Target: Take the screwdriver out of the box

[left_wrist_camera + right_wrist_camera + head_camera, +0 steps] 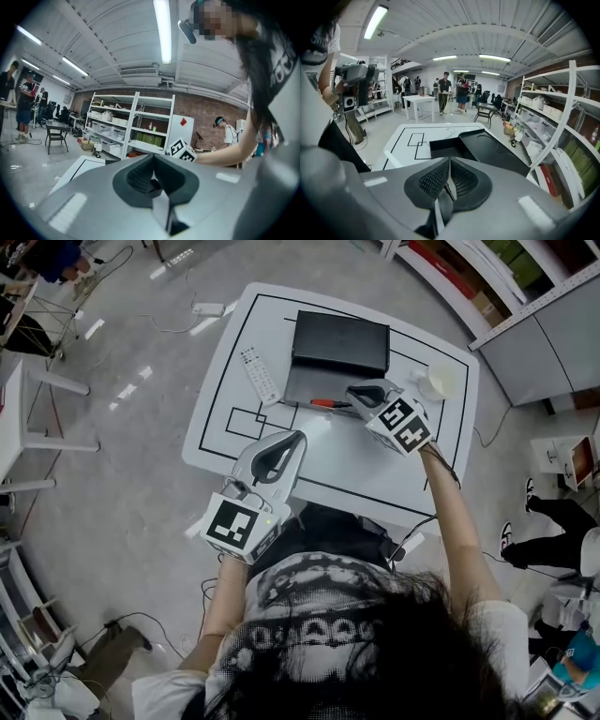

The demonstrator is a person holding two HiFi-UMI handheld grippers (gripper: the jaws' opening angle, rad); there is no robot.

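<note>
At the open black box's (339,341) front edge, the right gripper (354,395) pinches the screwdriver's (326,403) thin shaft between nearly closed jaws, its red handle sticking out sideways. The left gripper (298,439) hovers closed and empty over the table (356,474). Probably best: a firm pinch, handle level, set down on bare table

No words or numbers can be read — only square marker patterns on the left cube (232,524) and right cube (405,425), and a red diamond sign (183,122) on a white cabinet (180,135).
</note>
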